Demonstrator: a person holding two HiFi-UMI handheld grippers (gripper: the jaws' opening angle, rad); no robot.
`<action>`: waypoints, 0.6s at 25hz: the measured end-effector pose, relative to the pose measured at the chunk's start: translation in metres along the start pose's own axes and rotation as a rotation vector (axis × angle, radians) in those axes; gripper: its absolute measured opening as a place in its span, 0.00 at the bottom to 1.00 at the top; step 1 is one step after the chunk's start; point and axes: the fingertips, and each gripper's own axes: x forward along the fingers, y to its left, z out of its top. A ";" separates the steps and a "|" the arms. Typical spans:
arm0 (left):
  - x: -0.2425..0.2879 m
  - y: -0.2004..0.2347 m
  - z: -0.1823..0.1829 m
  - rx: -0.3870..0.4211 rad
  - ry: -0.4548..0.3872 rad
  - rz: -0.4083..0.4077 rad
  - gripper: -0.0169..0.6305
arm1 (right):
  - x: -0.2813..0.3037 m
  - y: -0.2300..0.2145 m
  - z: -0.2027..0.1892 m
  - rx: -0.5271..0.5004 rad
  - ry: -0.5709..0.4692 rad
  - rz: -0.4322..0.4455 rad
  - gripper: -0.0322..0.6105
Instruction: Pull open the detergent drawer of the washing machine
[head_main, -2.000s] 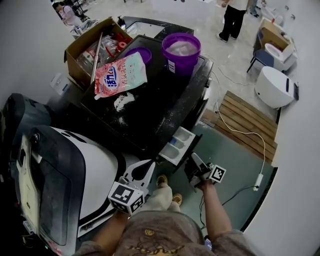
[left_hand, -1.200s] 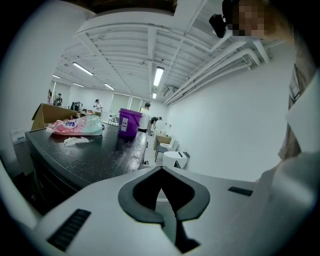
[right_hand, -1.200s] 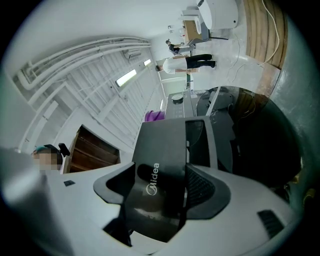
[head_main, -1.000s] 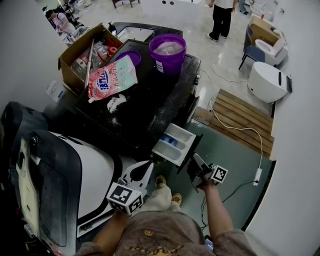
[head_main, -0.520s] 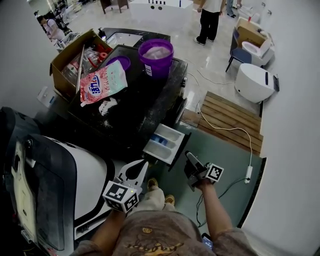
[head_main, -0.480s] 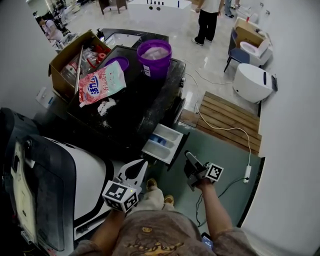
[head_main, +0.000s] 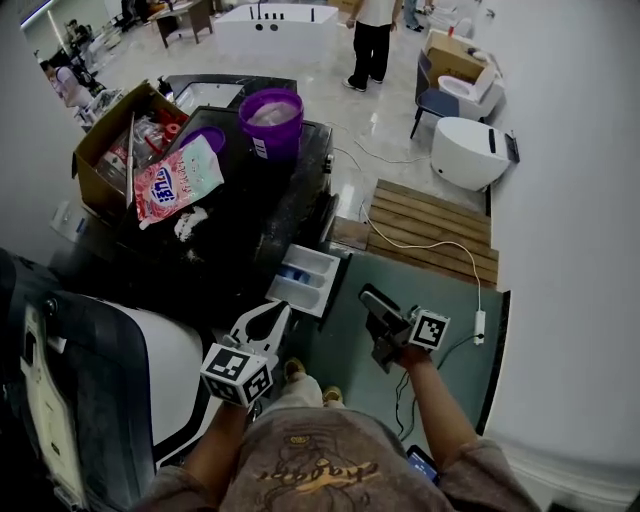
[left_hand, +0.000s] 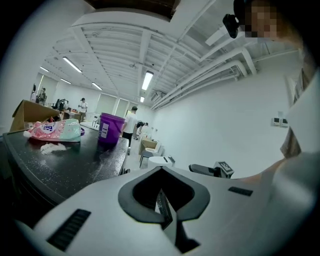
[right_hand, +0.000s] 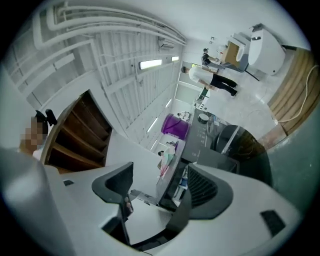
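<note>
The detergent drawer (head_main: 303, 281) stands further out of the washing machine (head_main: 262, 232) than it did two seconds earlier, and the right claw (head_main: 373, 324), which was then close by the drawer's front panel, is now clear of it, off to the drawer's right above the green floor (head_main: 445, 300).

The drawer juts from the machine's upper front, its white compartments open to the head view; something blue lies in the rear one, too small to identify. The right claw is wide, its two dark jaws apart with nothing between them; its own view looks past them at the machine's front. The left claw (head_main: 273, 314) hangs just below the drawer, near its near corner but not touching it. Its jaws are narrow, pressed together on nothing.

On the machine's black top sit a purple bucket (head_main: 271, 121), a pink detergent bag (head_main: 177, 181) and what looks like spilled white powder (head_main: 187, 222). A cardboard box (head_main: 96, 152) stands beside the machine. A wooden pallet (head_main: 430, 230) lies on the floor beyond.
</note>
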 end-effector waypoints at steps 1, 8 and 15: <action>0.001 -0.003 0.004 0.000 -0.007 -0.013 0.06 | -0.002 0.008 0.004 -0.015 -0.003 -0.005 0.56; 0.004 -0.018 0.025 0.003 -0.010 -0.085 0.06 | -0.023 0.049 0.027 -0.124 -0.014 -0.104 0.56; 0.010 -0.032 0.038 0.035 -0.005 -0.154 0.06 | -0.040 0.069 0.035 -0.314 0.001 -0.289 0.52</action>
